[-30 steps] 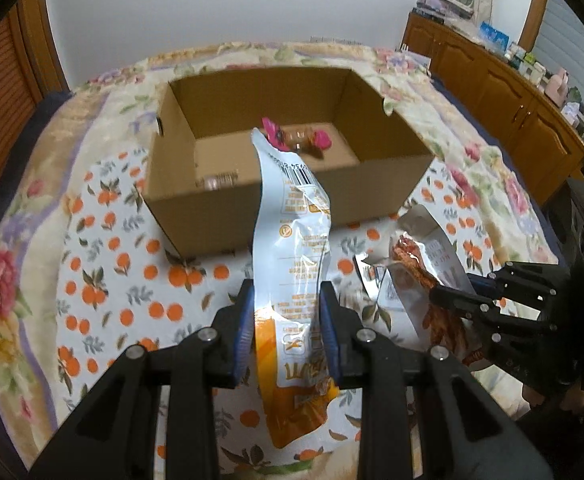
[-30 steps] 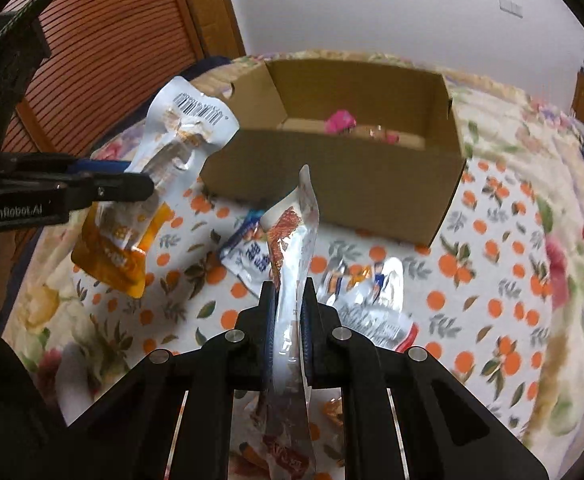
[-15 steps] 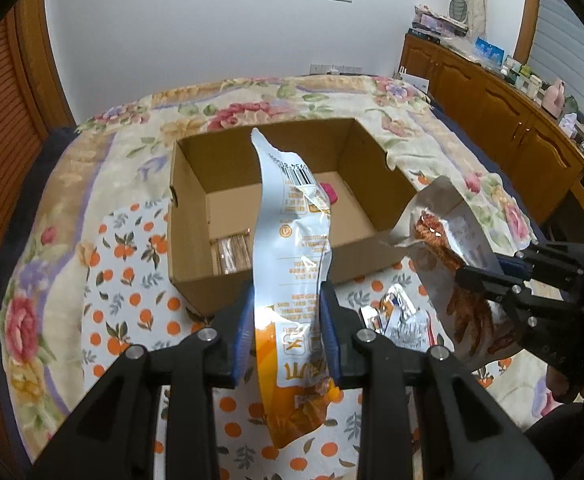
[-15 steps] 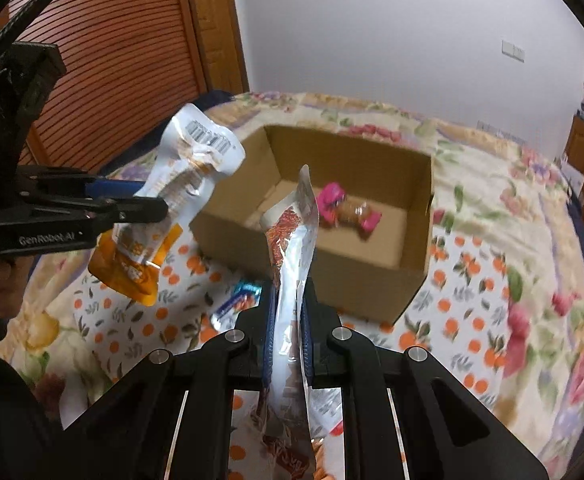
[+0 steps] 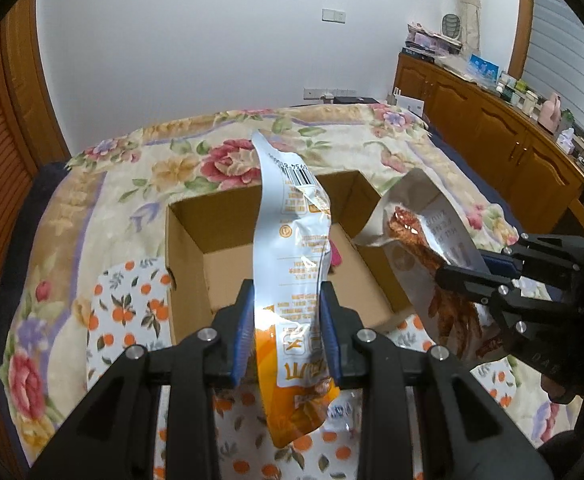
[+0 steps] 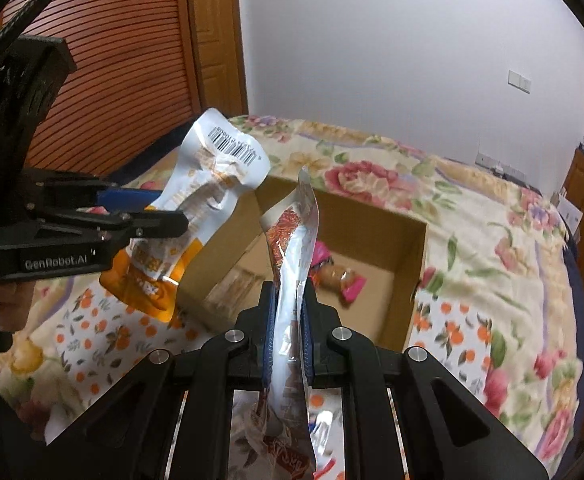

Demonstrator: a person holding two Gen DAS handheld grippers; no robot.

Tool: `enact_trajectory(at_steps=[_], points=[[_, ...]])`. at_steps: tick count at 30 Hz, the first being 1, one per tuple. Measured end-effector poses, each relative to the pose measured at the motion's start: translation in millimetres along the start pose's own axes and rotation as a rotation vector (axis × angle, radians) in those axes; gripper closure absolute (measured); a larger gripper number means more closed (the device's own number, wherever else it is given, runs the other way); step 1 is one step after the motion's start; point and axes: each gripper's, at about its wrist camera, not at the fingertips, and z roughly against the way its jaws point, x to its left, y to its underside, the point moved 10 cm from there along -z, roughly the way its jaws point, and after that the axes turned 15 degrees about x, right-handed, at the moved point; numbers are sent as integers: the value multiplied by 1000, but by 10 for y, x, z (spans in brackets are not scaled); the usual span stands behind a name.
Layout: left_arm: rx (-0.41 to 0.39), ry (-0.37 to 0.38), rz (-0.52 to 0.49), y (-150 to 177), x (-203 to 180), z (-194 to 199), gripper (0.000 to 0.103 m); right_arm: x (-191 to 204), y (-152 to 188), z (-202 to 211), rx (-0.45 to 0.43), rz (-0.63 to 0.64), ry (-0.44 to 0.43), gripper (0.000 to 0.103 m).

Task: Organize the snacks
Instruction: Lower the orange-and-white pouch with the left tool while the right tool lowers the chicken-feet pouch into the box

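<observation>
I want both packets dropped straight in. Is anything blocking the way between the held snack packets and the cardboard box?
Nothing visible does. The orange-and-white packet in the left gripper and the clear packet in the right gripper hang before the open-topped cardboard box.

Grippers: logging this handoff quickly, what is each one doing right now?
Left gripper: shut on the orange-and-white snack pouch.
Right gripper: shut on the clear red snack packet.
</observation>
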Motion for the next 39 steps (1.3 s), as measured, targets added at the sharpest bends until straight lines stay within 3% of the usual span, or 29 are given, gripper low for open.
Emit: enact_trajectory(at_steps=[9,17,31,39], points=[[5,7,39,-355,352,-481,75,-303,-392,-483,1,-29,-12,95],[38,38,90,-302,582,-951,75,-578,-529,-938,-18,-116,-5,95],[104,21,95,-60,494,-1376,74,-680,-170,-1514,98,-152,43,94],[135,23,95,-1,457,-1448,73,-684,-125,-1539,115,-144,62,94]])
